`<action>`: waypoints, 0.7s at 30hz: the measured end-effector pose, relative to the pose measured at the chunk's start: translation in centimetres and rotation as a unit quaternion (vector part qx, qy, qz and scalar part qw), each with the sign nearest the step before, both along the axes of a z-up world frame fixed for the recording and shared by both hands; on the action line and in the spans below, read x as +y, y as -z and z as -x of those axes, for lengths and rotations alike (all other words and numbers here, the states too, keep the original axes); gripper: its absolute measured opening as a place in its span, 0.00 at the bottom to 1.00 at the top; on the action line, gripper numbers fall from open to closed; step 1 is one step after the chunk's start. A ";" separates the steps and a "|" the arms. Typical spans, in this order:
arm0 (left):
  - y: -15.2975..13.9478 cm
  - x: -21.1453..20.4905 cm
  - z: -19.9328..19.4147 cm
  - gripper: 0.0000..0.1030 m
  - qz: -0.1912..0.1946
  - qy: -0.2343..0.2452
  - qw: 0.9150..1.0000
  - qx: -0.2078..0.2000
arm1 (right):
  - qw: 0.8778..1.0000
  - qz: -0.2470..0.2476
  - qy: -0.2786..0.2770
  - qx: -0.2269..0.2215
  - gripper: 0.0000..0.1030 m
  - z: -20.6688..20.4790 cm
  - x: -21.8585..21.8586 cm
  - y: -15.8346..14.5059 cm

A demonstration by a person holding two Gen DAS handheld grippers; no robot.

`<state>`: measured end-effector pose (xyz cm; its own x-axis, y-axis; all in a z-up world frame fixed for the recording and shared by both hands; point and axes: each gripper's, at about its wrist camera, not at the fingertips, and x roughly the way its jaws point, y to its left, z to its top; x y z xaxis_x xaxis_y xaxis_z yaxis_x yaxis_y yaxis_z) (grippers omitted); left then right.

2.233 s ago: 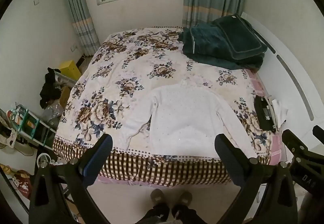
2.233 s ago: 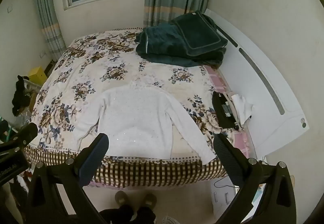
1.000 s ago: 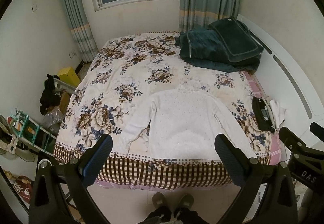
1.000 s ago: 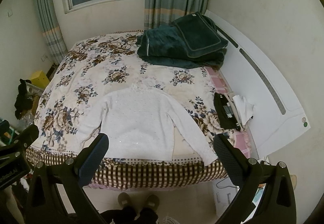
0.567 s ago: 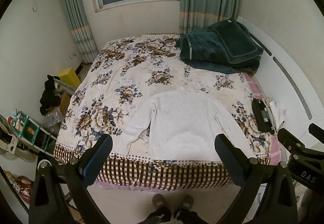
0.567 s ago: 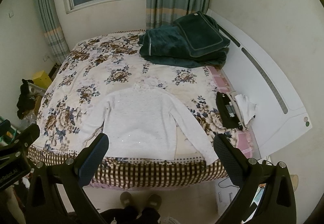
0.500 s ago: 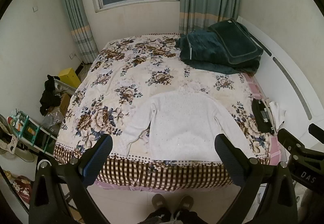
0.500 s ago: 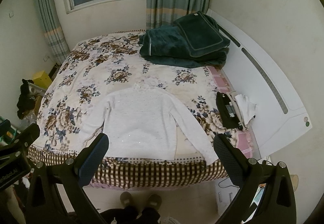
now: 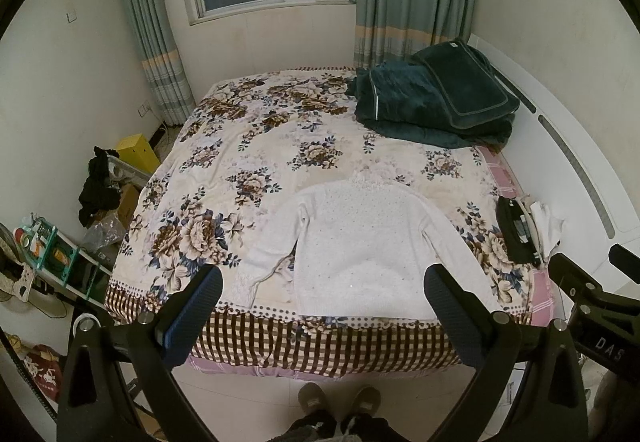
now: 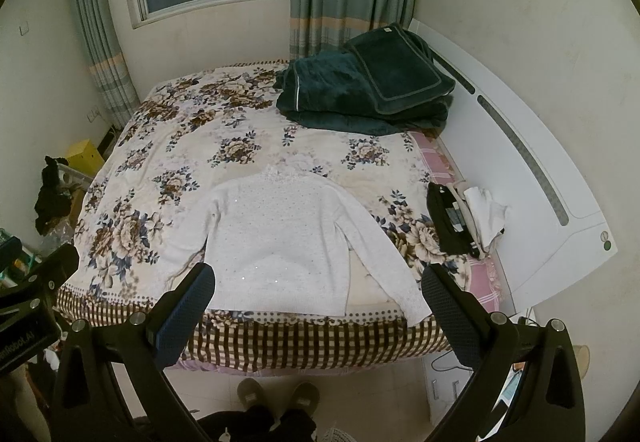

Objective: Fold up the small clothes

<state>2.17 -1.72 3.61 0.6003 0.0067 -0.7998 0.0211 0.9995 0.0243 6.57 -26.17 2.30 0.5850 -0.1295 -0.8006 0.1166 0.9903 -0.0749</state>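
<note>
Lying flat: white sweater (image 9: 362,246) spread at the bed's (image 9: 248,146) near edge, sleeves splayed.
Grippers: left gripper (image 9: 322,312) and right gripper (image 10: 318,306) held spread wide, nothing grasped, short of the bed.
Surroundings: green blanket (image 9: 432,102) piled at the far right corner; black pouch (image 10: 448,220) at the right edge.

White sweater (image 9: 360,246) flat, sleeves spread, on floral bed (image 9: 248,146); left gripper (image 9: 322,306) jaws wide apart, empty.
</note>
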 end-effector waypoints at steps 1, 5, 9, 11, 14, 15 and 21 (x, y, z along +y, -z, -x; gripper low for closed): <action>0.2 0.2 0.2 1.00 0.001 0.001 1.000 0.000 | 1.000 -0.001 0.000 0.000 1.00 0.0 -0.4 0.1; 0.1 0.1 0.2 1.00 0.002 0.001 1.000 -0.001 | 1.000 -0.001 0.000 0.000 1.00 0.0 -0.4 0.1; 0.2 0.2 0.3 1.00 0.002 0.000 1.000 -0.002 | 1.000 -0.001 0.000 0.000 1.00 0.0 -0.3 0.0; -0.1 0.0 0.1 1.00 0.002 0.001 1.000 -0.002 | 1.000 -0.002 0.000 -0.001 1.00 0.0 -0.2 0.0; -0.4 -0.1 -0.1 1.00 0.002 0.002 1.000 -0.003 | 1.000 -0.002 0.001 -0.002 1.00 0.1 -0.6 0.1; -0.3 -0.1 -0.1 1.00 0.002 0.001 1.000 -0.003 | 1.000 -0.002 0.001 -0.002 1.00 0.1 -0.2 0.0; -0.6 -0.3 -0.2 1.00 0.004 0.002 1.000 -0.004 | 1.000 -0.002 0.001 -0.003 1.00 0.0 -0.1 -0.3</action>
